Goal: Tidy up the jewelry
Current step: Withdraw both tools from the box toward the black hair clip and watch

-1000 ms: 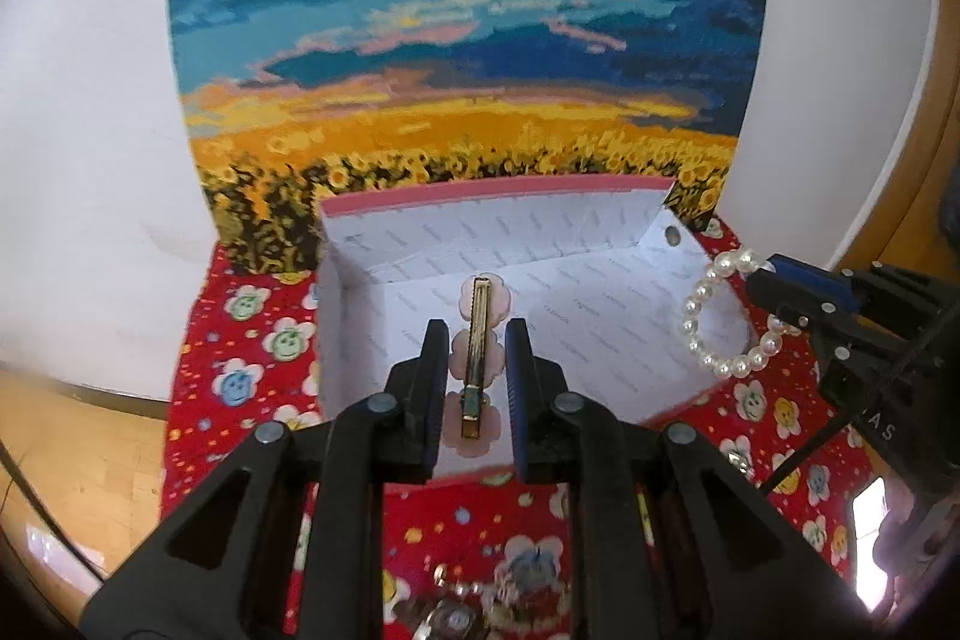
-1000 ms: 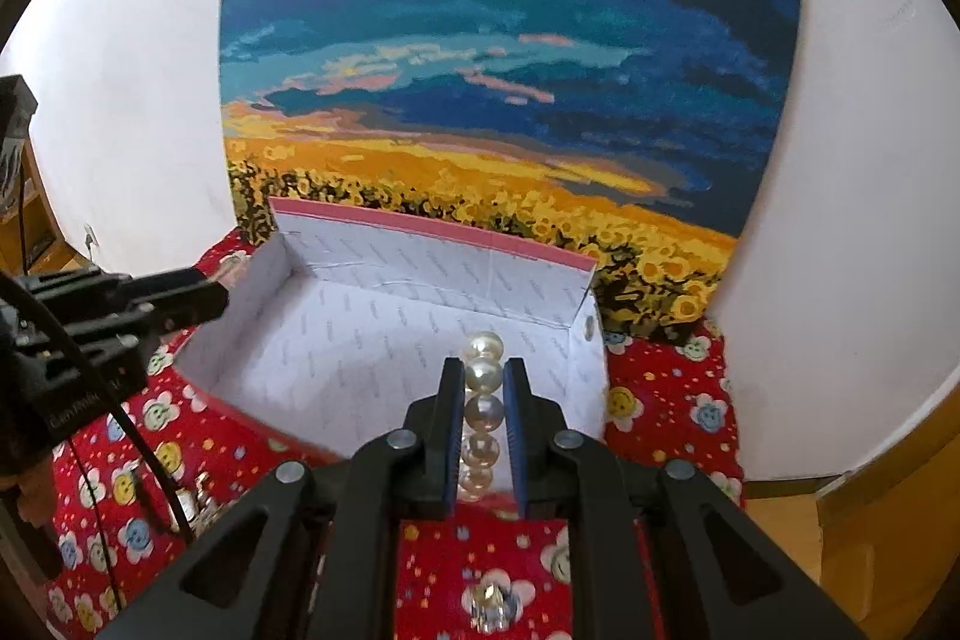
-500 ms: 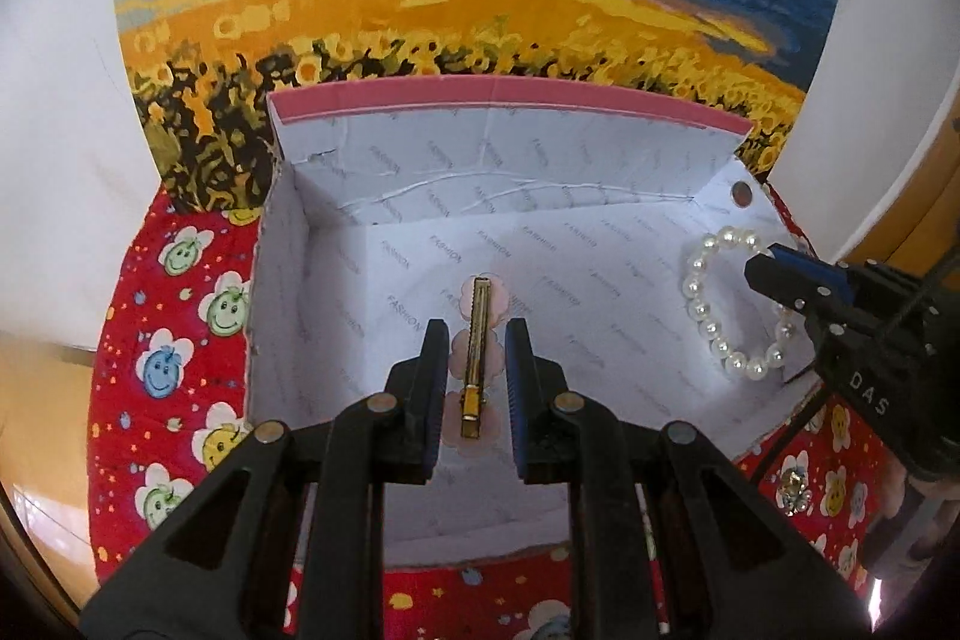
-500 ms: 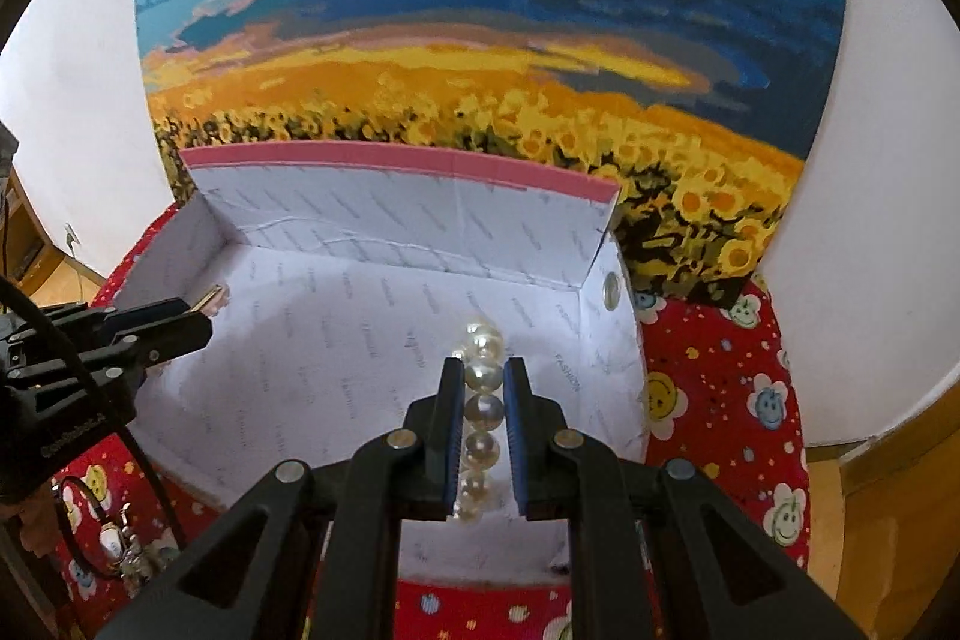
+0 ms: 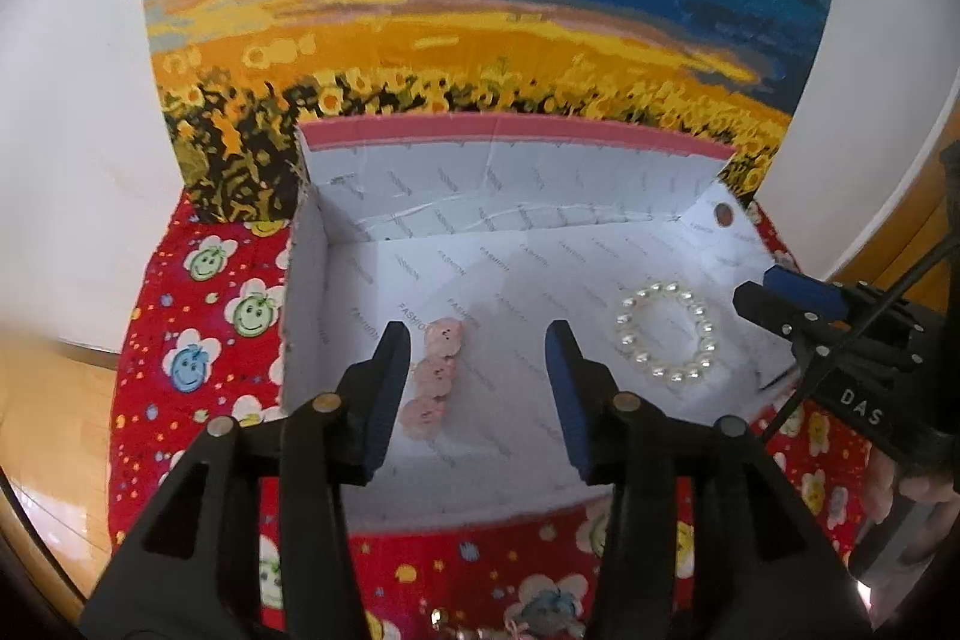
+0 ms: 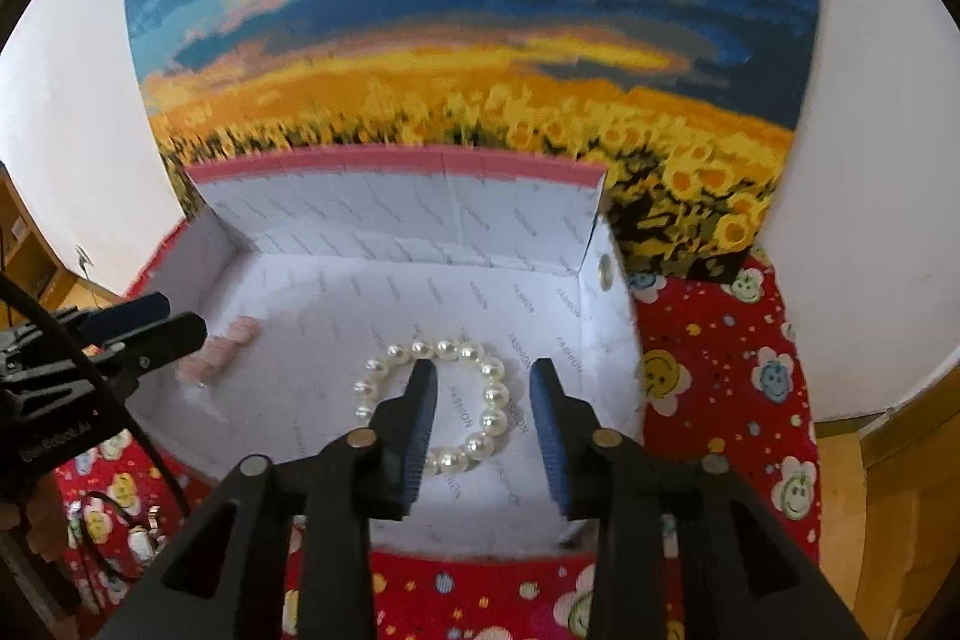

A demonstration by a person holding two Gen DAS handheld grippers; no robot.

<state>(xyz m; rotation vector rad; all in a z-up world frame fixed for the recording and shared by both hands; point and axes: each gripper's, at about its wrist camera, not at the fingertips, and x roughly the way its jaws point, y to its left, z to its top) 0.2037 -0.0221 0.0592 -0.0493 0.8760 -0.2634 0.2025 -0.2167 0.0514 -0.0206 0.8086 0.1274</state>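
Observation:
A white open box with a pink rim (image 5: 516,127) (image 6: 390,157) stands on the red cloth. A pink flower hair clip (image 5: 435,370) lies flat on the box floor at the left, also showing in the right wrist view (image 6: 219,349). A pearl bracelet (image 5: 666,331) (image 6: 444,400) lies flat on the floor at the right. My left gripper (image 5: 480,370) is open and empty just above the clip. My right gripper (image 6: 480,412) is open and empty over the bracelet.
A red cloth with smiley flowers (image 5: 198,328) (image 6: 732,370) covers the table. A sunflower painting (image 5: 480,10) leans on the white wall behind the box. More small jewelry lies on the cloth near the front (image 5: 540,622) (image 6: 138,532).
Both grippers have opened over the box. The hair clip dropped from the left one and the bracelet from the right one; both now lie flat on the box floor.

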